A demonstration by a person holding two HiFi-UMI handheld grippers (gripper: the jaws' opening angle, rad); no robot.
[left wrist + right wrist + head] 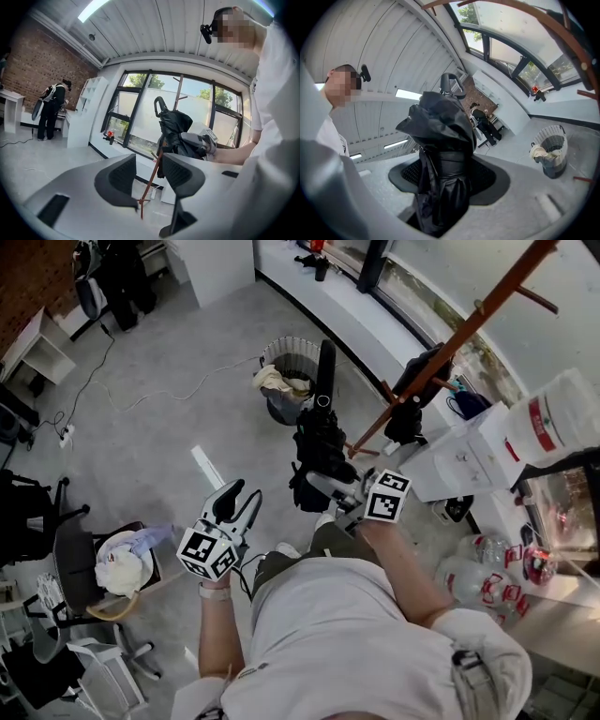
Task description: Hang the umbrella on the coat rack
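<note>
A folded black umbrella (317,451) stands upright in front of me, its hooked handle (325,362) on top. My right gripper (325,486) is shut on its bundled fabric; in the right gripper view the umbrella (443,154) fills the gap between the jaws. The brown coat rack (450,348) slants up to the right just behind the umbrella, and its pole (562,33) arcs across the top right of the right gripper view. My left gripper (236,507) hangs open and empty to the left of the umbrella. Its own view looks past the left gripper (150,180) at the umbrella (173,126) and the rack's lower pole (146,194).
A wire waste basket (286,371) with rags stands beyond the umbrella. A black bag (412,399) hangs on the rack. White table (469,465) and plastic bottles (487,582) lie to the right. An office chair (103,563) with cloth is at left. A person (51,110) stands far off.
</note>
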